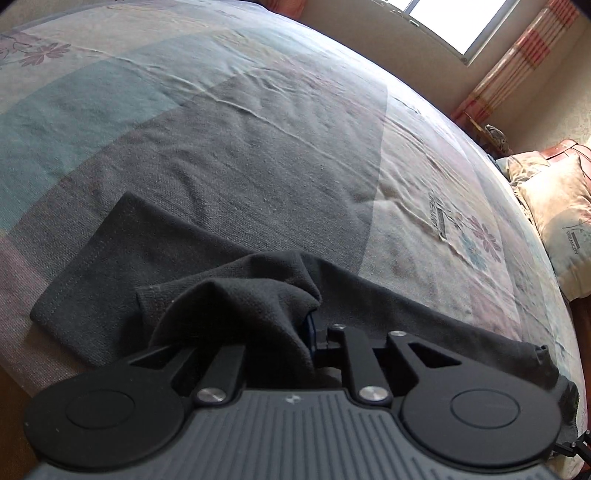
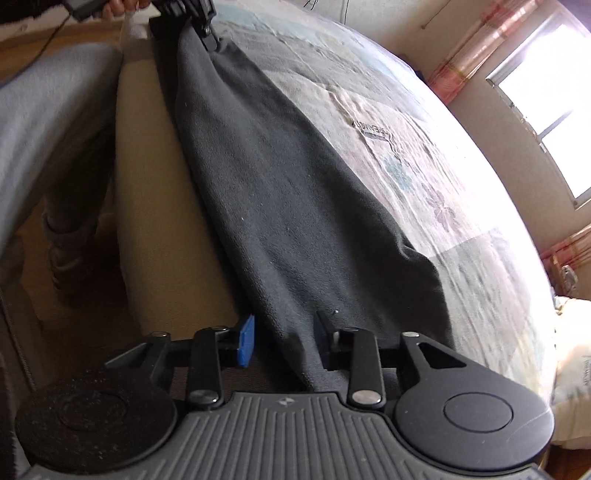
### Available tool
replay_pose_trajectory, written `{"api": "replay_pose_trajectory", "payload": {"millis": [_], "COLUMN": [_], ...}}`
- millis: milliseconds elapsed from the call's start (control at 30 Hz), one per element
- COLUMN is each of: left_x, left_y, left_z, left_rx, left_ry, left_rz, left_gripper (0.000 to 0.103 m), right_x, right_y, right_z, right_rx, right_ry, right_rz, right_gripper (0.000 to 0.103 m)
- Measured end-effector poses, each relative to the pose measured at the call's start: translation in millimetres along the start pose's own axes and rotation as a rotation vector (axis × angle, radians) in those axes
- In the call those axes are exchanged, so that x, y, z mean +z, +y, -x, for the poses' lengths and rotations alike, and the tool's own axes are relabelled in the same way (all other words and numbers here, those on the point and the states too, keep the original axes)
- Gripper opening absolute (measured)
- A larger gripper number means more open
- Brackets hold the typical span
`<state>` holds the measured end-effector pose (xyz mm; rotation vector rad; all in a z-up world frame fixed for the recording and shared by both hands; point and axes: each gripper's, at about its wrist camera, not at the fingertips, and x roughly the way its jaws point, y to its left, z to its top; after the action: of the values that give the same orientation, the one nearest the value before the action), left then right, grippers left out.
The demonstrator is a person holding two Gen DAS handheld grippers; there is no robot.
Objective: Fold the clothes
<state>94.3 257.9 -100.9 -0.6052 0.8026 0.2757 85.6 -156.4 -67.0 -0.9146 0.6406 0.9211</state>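
One patchwork bedspread (image 1: 258, 122), sunlit window (image 1: 461, 22).

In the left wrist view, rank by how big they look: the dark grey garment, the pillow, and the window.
1. dark grey garment
2. pillow
3. window
The garment lies nearest the camera, so only its apparent size ranks first.

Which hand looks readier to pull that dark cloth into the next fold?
Probably the left: the left gripper has the dark cloth bunched between its jaws, while the right gripper stands open around its end.
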Motion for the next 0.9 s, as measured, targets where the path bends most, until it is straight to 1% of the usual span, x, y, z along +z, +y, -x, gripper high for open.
{"api": "replay_pose_trajectory", "payload": {"millis": [100, 167, 300, 367, 433, 467, 500, 600, 667, 700, 733, 767, 833, 900], "left_x": [4, 5, 0, 0, 4, 6, 6, 5, 3, 2, 3, 5, 8, 9], "left_y": [-3, -7, -9, 2, 20, 31, 40, 67, 75, 79, 76, 69, 52, 33], "left_z": [3, 12, 34, 36, 30, 24, 18, 0, -6, -9, -7, -2, 13, 36], "left_rx": [-0.003, -0.01, -0.013, -0.044, -0.101, -0.132, -0.158, -0.236, -0.248, -0.252, -0.241, -0.22, -0.198, -0.176], "left_ry": [-0.021, -0.064, -0.178, -0.178, -0.148, -0.122, -0.103, -0.071, -0.083, -0.091, -0.106, -0.136, -0.215, -0.314], "left_rz": [0.0, -0.007, -0.05, -0.011, 0.085, 0.142, 0.204, 0.405, 0.491, 0.53, 0.511, 0.464, 0.354, 0.219], "left_gripper": [0.013, 0.011, 0.011, 0.011, 0.012, 0.014, 0.017, 0.019, 0.018, 0.014, 0.014, 0.014, 0.013, 0.013], "right_x": [-2, -6, -12, -13, -12, -10, -10, -8, -7, -7, -7, -7, -8, -9], "right_y": [-13, -15, -5, -6, -10, -12, -14, -16, -18, -18, -18, -18, -17, -17], "right_z": [8, 6, 5, 3, -1, -4, -6, -8, -7, -6, -6, -6, -5, -4], "right_rx": [0.057, 0.055, 0.05, 0.054, 0.056, 0.056, 0.055, 0.051, 0.044, 0.04, 0.036, 0.032, 0.025, 0.025], "right_ry": [-0.029, -0.025, -0.026, -0.028, -0.028, -0.028, -0.029, -0.033, -0.034, -0.035, -0.034, -0.031, -0.025, -0.019], "right_rz": [-0.095, -0.14, -0.162, -0.158, -0.153, -0.153, -0.155, -0.171, -0.182, -0.188, -0.192, -0.194, -0.194, -0.191], "right_gripper": [0.041, 0.041, 0.041, 0.041, 0.041, 0.041, 0.041, 0.041, 0.042, 0.042, 0.042, 0.042, 0.042, 0.043]}}
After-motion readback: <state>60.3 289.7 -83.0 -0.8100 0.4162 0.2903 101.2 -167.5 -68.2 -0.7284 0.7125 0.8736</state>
